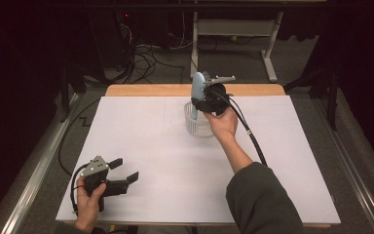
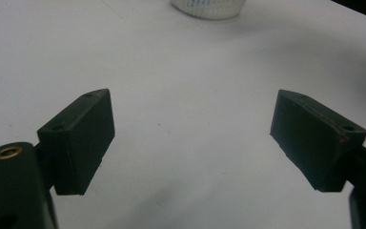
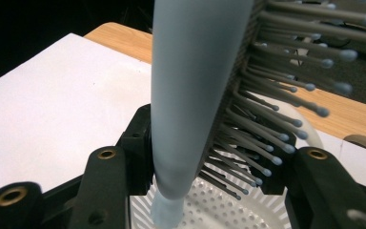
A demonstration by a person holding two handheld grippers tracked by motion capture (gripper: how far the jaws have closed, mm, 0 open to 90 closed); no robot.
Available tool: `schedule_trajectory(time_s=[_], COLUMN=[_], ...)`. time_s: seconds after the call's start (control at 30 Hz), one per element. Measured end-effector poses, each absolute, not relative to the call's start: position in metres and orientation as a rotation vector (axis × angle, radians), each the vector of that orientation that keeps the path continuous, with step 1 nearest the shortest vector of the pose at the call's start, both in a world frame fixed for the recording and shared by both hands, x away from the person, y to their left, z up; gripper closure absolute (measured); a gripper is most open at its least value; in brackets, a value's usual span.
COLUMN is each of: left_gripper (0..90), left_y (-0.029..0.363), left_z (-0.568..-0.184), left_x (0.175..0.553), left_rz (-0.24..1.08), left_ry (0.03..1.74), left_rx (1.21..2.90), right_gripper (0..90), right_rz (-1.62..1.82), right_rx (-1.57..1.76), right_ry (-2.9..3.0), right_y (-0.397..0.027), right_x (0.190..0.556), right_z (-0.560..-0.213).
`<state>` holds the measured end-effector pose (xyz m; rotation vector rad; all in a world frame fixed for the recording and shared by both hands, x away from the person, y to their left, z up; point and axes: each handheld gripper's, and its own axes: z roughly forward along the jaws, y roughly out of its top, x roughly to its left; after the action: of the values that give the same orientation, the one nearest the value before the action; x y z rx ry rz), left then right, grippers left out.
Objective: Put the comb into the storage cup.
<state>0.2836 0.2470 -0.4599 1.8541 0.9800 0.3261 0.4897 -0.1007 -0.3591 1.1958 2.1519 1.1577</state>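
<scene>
Hairbrush (image 1: pixel 195 91), pale blue with ball-tipped bristles, held upright between the jaws of the right gripper (image 1: pixel 205 100) above a white perforated basket (image 1: pixel 197 125) at the far centre of the white table (image 1: pixel 282 161); its handle end points down into the basket. Left gripper (image 1: pixel 124 170) rests at the near left corner, jaws spread wide with nothing between them
</scene>
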Motion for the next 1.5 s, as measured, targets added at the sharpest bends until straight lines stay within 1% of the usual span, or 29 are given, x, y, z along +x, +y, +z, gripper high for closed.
schedule_trajectory(time_s=[0.5, 0.97, 1.5], left_gripper=[16.0, 16.0, 16.0], left_y=[0.247, 0.246, 0.246], left_z=[-0.46, -0.46, -0.46], left_x=[0.283, 0.284, 0.284], left_rz=[0.328, 0.326, 0.326], left_ry=[0.976, 0.979, 0.979], left_rx=[1.861, 1.866, 1.863], right_gripper=[51.4, 50.6, 46.7], right_rz=[1.132, 1.142, 1.132], right_rx=[1.19, 1.234, 1.282], right_ry=[2.162, 2.167, 2.179], right_y=[-0.101, -0.12, -0.136], right_x=[0.486, 0.482, 0.484], right_z=[-0.364, -0.369, -0.369])
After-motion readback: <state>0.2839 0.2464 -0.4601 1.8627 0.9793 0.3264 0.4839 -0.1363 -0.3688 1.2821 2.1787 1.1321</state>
